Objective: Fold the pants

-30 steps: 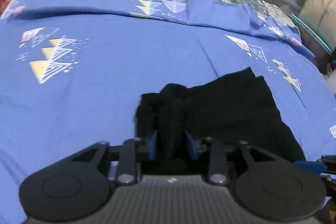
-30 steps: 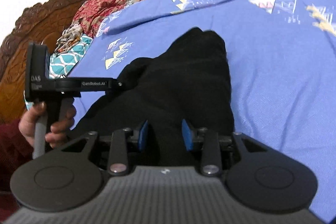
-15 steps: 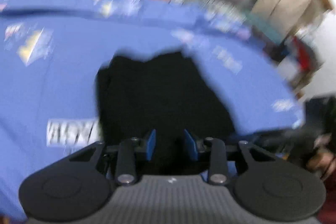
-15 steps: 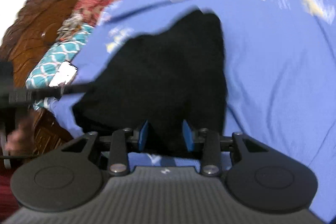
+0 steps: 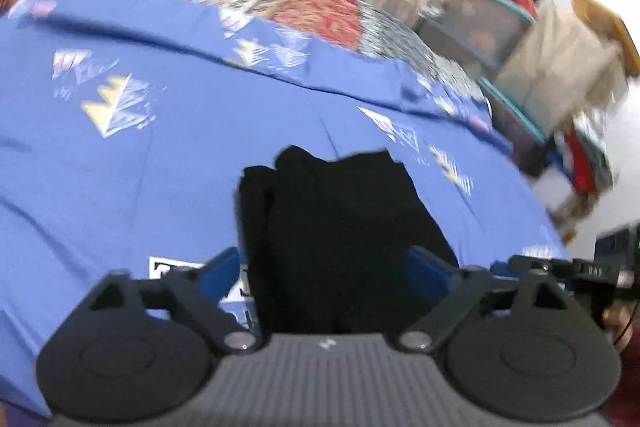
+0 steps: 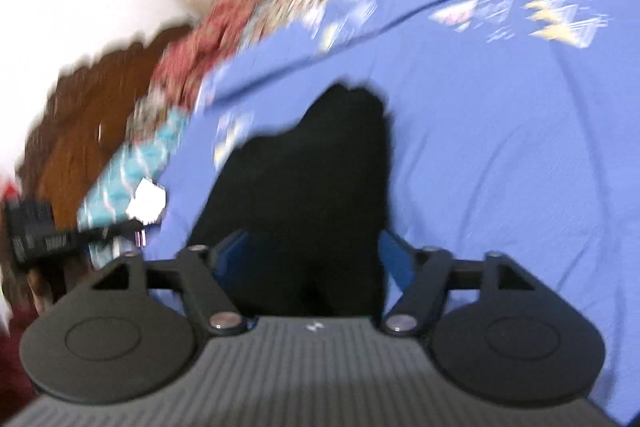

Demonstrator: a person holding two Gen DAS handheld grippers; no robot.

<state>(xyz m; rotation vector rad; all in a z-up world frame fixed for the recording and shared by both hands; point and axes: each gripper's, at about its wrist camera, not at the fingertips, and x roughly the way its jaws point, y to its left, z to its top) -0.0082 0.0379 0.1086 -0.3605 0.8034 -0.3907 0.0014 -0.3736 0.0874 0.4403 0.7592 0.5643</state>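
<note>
black pants (image 5: 340, 227) lie bunched on the blue bed sheet (image 5: 120, 187). left gripper (image 5: 326, 267) and right gripper (image 6: 308, 255) fingers spread, holding nothing. risk: stacked layers slip, fold opens.

Both the left hand-held gripper (image 5: 326, 269) and the right hand-held gripper (image 6: 308, 253) have their jaws spread wide.

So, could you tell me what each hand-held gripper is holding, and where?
Nothing: both the left and right are open, straddling the pants.
</note>
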